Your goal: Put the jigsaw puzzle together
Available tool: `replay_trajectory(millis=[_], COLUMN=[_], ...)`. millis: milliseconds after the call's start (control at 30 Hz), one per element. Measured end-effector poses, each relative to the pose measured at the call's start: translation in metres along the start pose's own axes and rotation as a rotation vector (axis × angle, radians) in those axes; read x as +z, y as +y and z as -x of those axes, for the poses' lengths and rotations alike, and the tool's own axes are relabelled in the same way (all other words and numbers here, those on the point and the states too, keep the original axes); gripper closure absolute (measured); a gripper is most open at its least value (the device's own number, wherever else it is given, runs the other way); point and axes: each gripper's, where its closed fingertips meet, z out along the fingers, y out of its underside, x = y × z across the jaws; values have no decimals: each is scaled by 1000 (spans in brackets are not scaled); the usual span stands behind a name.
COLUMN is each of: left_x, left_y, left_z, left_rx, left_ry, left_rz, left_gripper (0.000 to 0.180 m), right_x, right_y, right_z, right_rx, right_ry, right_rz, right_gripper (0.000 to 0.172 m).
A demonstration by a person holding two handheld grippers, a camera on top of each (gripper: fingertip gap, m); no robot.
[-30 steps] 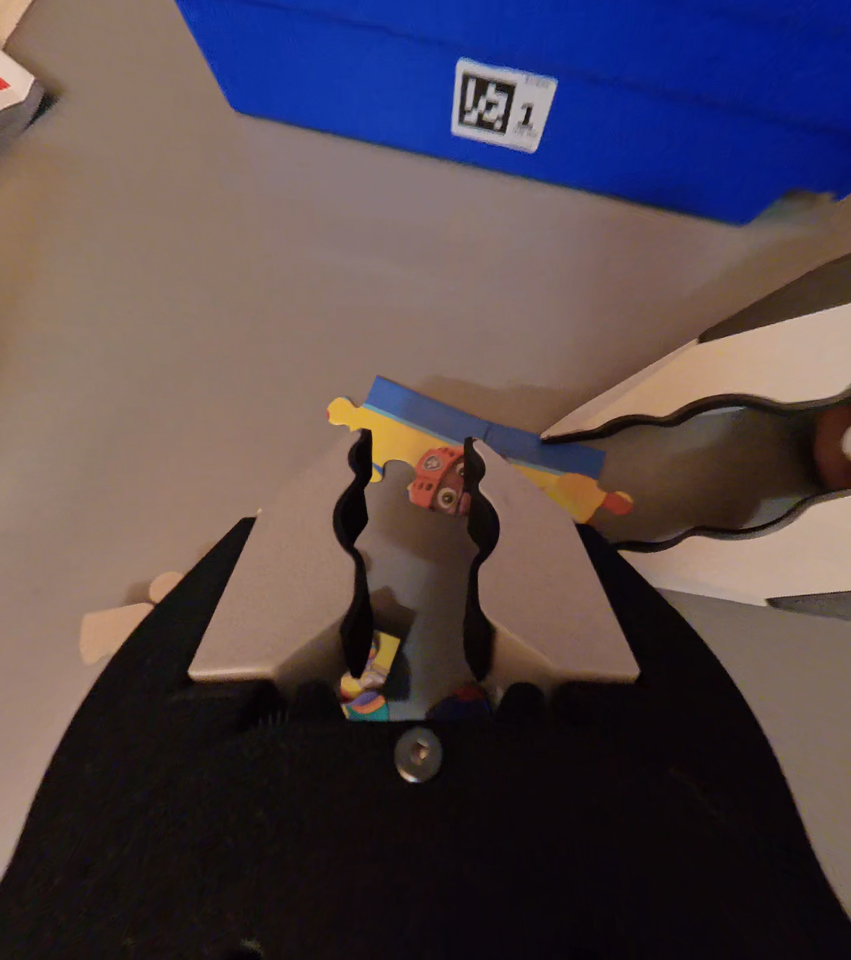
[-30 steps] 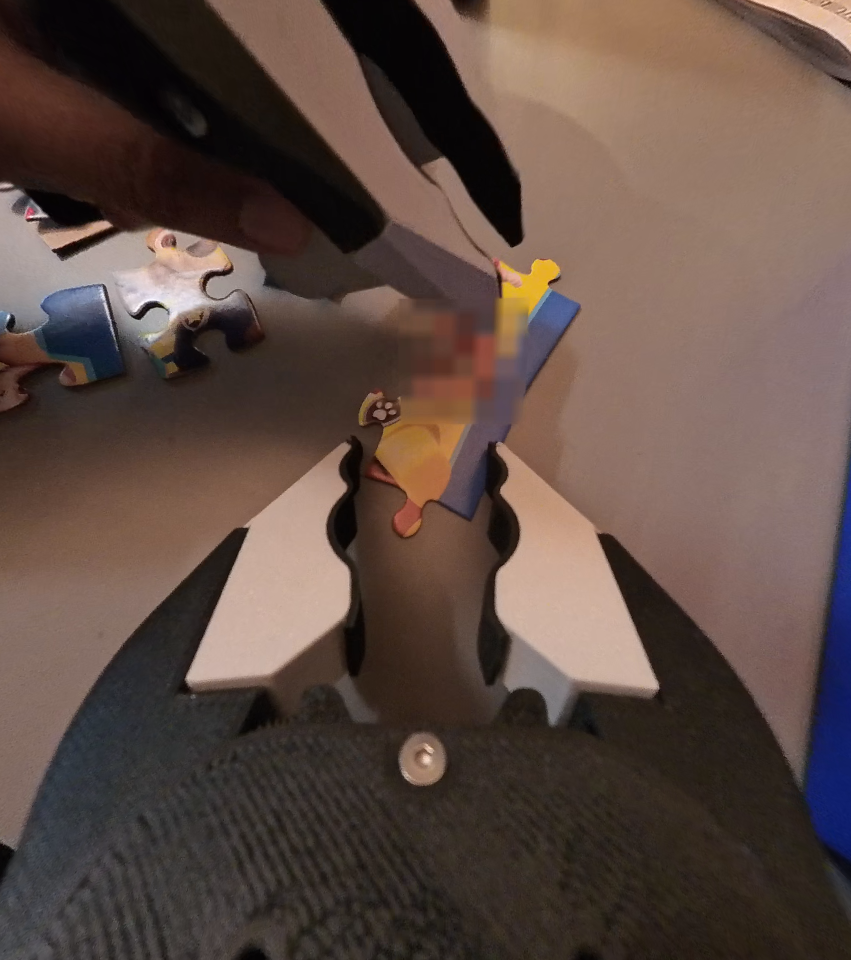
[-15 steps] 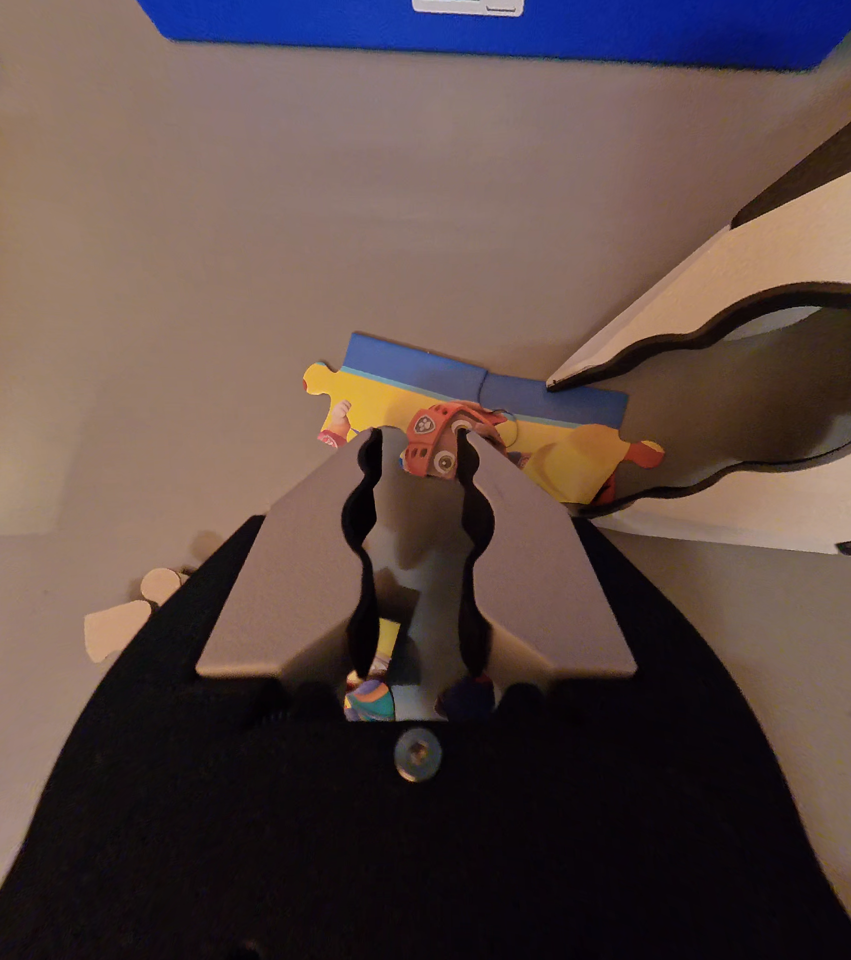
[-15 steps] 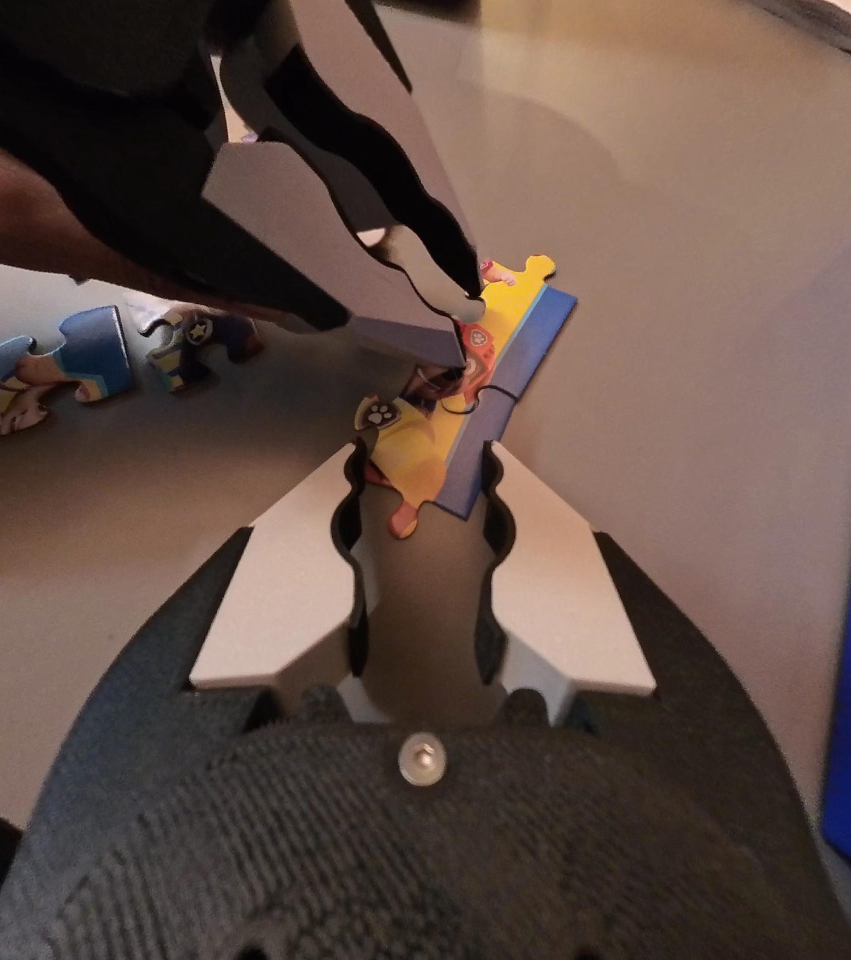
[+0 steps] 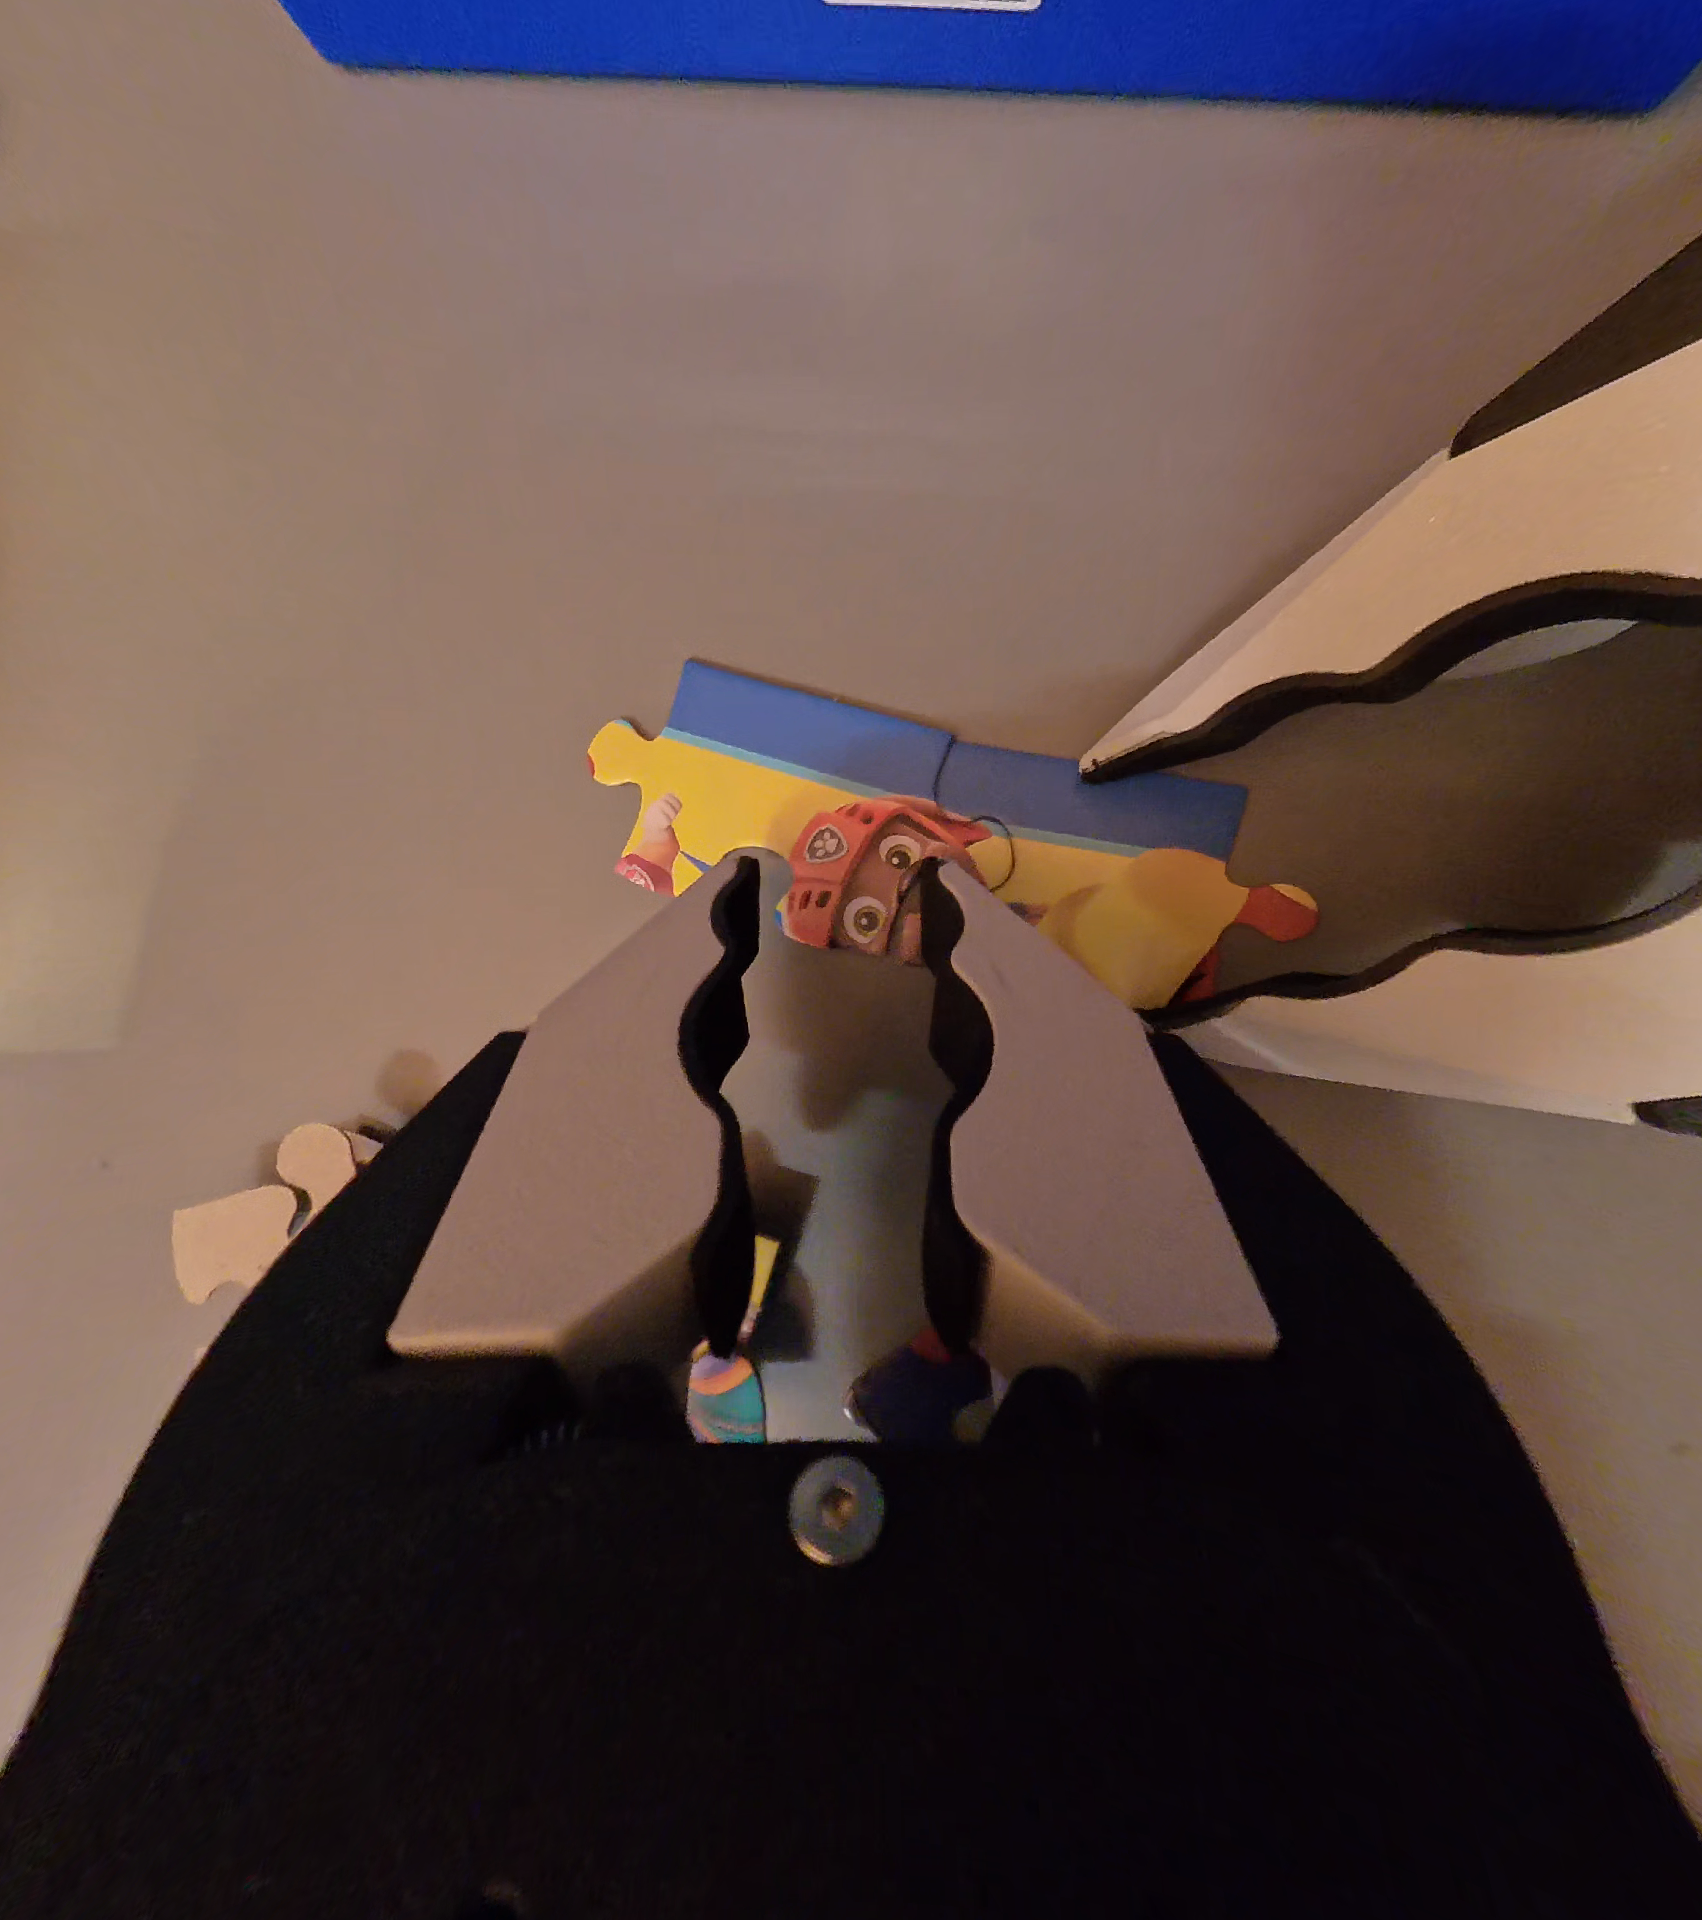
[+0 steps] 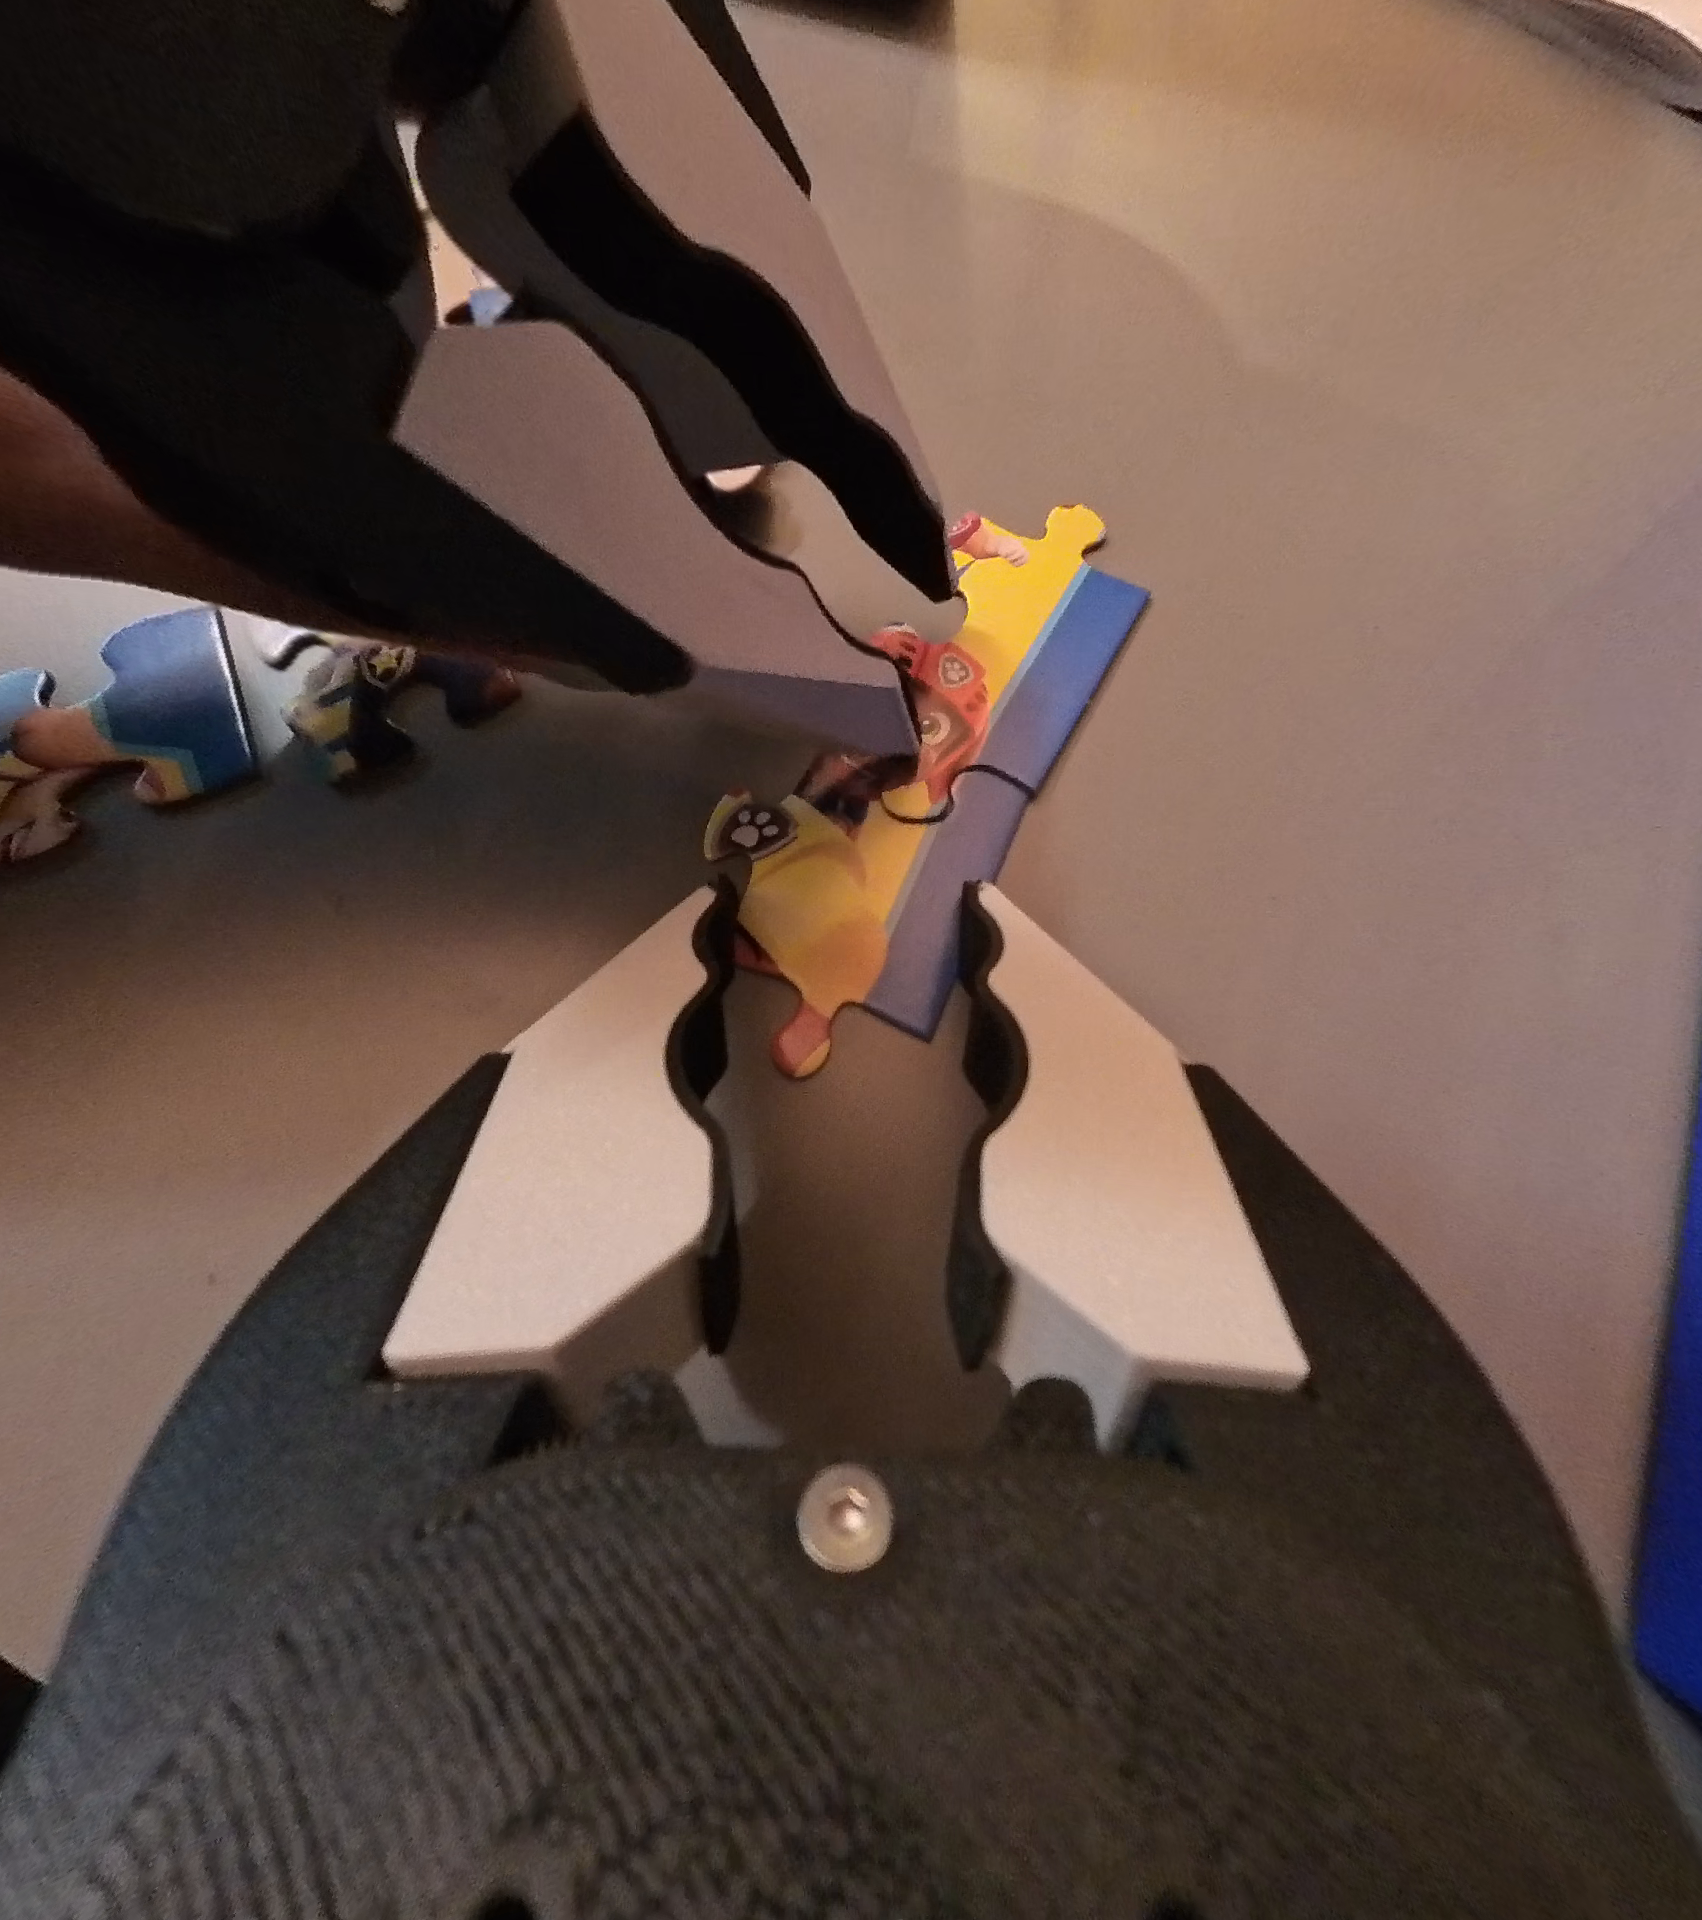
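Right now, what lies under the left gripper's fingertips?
The two joined puzzle pieces, flat on the grey table. The left gripper covers their near edge, so contact there cannot be told.

glossy cardboard puzzle pieces [image 5: 940, 831] (matt table [image 5: 411, 520])

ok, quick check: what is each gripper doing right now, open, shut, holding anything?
Left gripper: open, tips over the joined puzzle pieces, holding nothing.
Right gripper: open, one end of the puzzle pieces lies flat between its fingers, not gripped.
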Motion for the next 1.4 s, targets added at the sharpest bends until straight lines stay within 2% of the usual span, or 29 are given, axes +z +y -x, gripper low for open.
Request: replay_trajectory(millis=[100, 333, 767, 967, 1133, 1400], left_x=[-1, -3, 4, -4, -3, 1], left_y=[-1, -9, -6, -13, -3, 1], left_z=[3, -2, -13, -3, 9, 2], left_rx=[8, -28, -40, -92, -178, -153], left_ry=[-24, 20, 70, 61, 64, 63], left_rz=[-6, -49, -19, -71, -51, -15], left_gripper=[150, 150, 150, 150, 146, 147], right_x=[0, 0, 0, 0, 0, 0], right_y=[0, 0, 0, 0, 0, 0], right_z=[0, 0, 0, 0, 0, 0], right_rx=[-1, -2, -4, -4, -6, -8], right_ry=[0, 0, 1, 1, 3, 5], right_rz=[0, 0, 1, 1, 1, 1], right_gripper=[129, 129, 129, 129, 129, 129])
